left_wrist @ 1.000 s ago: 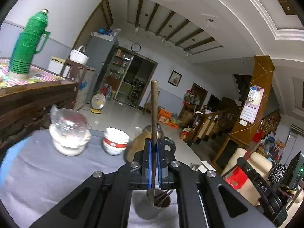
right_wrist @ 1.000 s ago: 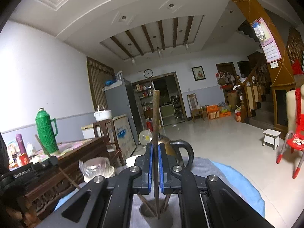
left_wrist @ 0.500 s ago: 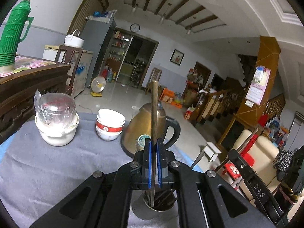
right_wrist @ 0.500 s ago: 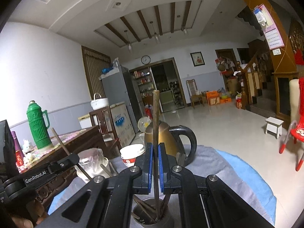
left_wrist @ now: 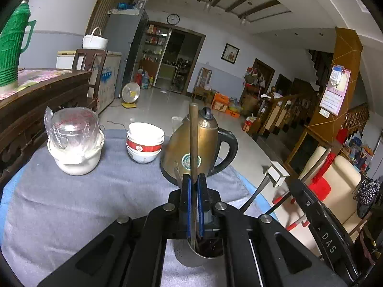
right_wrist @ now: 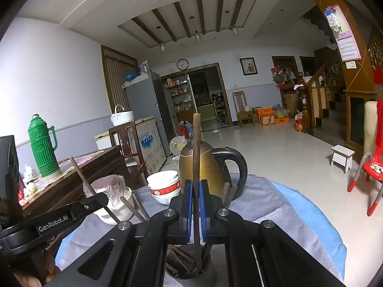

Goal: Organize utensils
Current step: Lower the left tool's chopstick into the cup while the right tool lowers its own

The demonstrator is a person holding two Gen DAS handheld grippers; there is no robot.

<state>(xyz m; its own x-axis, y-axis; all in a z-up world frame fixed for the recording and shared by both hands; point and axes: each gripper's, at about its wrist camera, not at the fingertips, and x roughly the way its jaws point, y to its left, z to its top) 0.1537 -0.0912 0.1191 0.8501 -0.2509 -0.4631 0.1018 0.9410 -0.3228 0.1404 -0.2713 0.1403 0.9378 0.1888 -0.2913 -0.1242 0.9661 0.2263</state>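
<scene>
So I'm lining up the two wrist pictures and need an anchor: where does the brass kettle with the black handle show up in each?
Left wrist: the brass kettle stands right of centre, just behind the left claw, right of the stacked bowls.
Right wrist: the brass kettle is at centre, behind the right claw, handle to the right.
Shared landmark: the stacked bowls, left of the kettle in both.

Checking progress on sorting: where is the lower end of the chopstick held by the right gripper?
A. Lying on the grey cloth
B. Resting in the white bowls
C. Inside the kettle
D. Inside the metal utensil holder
D: the chopstick clamped by the right gripper runs down into the metal utensil holder among other chopsticks.
</scene>
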